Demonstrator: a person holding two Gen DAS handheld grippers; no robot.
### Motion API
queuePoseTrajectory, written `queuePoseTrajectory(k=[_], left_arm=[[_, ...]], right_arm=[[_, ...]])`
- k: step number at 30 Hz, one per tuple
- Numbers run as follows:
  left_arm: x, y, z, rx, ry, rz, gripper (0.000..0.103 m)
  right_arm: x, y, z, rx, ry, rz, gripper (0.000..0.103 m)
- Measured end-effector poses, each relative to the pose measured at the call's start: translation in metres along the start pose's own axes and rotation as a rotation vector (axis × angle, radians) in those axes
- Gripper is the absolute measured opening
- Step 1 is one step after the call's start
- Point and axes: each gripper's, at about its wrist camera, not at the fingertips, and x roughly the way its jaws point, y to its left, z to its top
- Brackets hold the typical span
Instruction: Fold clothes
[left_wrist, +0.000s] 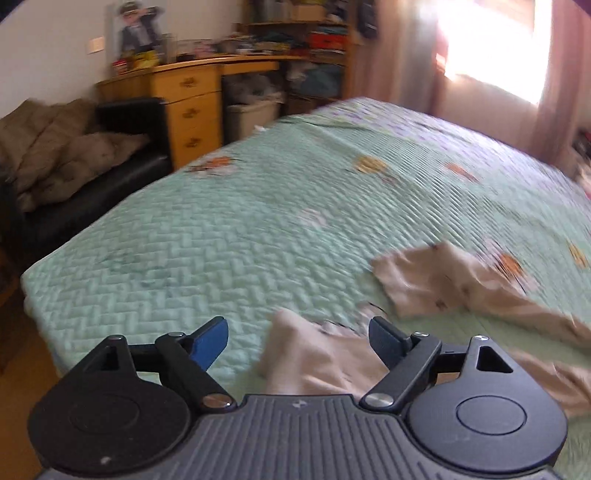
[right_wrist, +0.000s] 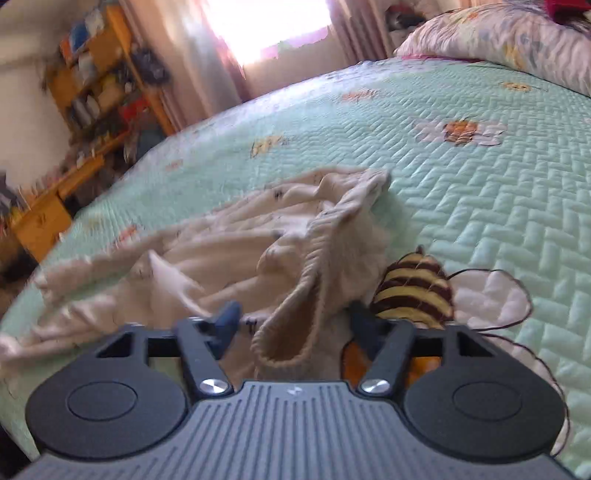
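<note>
A cream garment with small dark prints lies crumpled on the green quilted bed (left_wrist: 207, 236). In the left wrist view one cloth end (left_wrist: 321, 365) lies between the fingers of my left gripper (left_wrist: 297, 328), which stands wide open without touching it; another part (left_wrist: 428, 284) lies farther right. In the right wrist view the garment's ribbed waistband (right_wrist: 295, 314) rises in a loop between the fingers of my right gripper (right_wrist: 295, 317). Gaps show on both sides of the band, so the pads do not press it. The rest of the garment (right_wrist: 184, 258) spreads to the left.
A striped bee figure (right_wrist: 417, 288) is sewn on the quilt beside the right gripper. A pillow (right_wrist: 509, 40) lies at the bed's head. Beyond the bed's left edge stand a black armchair with a brown blanket (left_wrist: 74, 155), a wooden desk (left_wrist: 192, 103) and shelves (left_wrist: 314, 40).
</note>
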Motion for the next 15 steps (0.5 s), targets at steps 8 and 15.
queuePoseTrajectory(k=[8, 15], left_arm=[[-0.001, -0.019, -0.008, 0.102, 0.0, -0.05, 0.091], [0.006, 0.009, -0.012, -0.028, 0.042, -0.045, 0.092]], right_arm=[[-0.05, -0.082, 0.0, 0.315, -0.064, 0.113, 0.012], [-0.051, -0.101, -0.003, 0.223, -0.032, -0.116, 0.019]])
